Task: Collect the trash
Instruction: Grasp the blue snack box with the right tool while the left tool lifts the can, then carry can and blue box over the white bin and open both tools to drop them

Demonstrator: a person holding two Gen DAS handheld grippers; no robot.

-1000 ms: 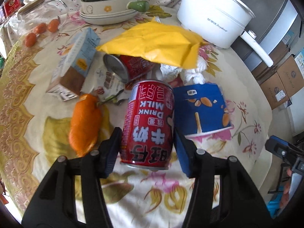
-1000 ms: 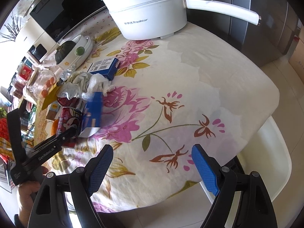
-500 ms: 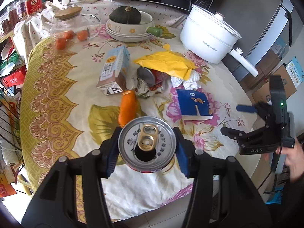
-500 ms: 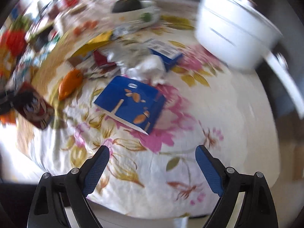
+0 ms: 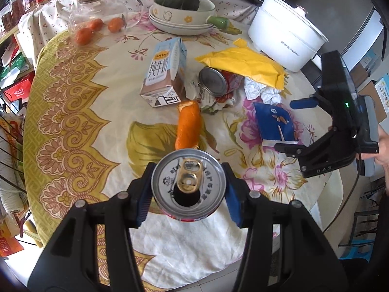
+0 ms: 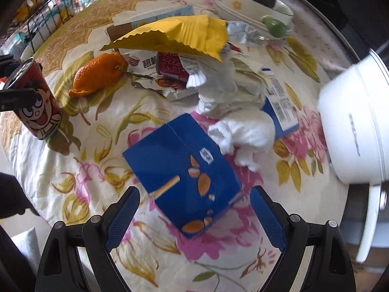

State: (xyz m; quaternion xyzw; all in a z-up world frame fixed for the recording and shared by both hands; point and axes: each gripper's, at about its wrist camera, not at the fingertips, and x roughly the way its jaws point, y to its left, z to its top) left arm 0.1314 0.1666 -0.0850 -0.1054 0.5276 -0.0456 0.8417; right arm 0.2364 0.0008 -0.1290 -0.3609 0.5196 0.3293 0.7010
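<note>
My left gripper (image 5: pixel 187 192) is shut on a red milk-drink can (image 5: pixel 188 186), held upright above the table's near edge; the can also shows in the right wrist view (image 6: pixel 36 102). My right gripper (image 6: pixel 194 209) is open, its jaws on either side of a flattened blue snack box (image 6: pixel 184 175), just above it. Other trash lies beyond: orange peel (image 5: pixel 188 126), a milk carton (image 5: pixel 165 73), a second can (image 5: pixel 214 85) on its side, a yellow bag (image 5: pixel 243 63), and crumpled tissue (image 6: pixel 233 116).
A white electric pot (image 5: pixel 284 34) stands at the far right, with its handle over the table edge. A bowl with a squash (image 5: pixel 181 9) and a glass jar with oranges (image 5: pixel 102 14) stand at the back. The round table (image 5: pixel 73 121) has a floral cloth.
My left gripper has lifted the can off the table and pulled it back toward the near edge. My right gripper has swung in over the blue box.
</note>
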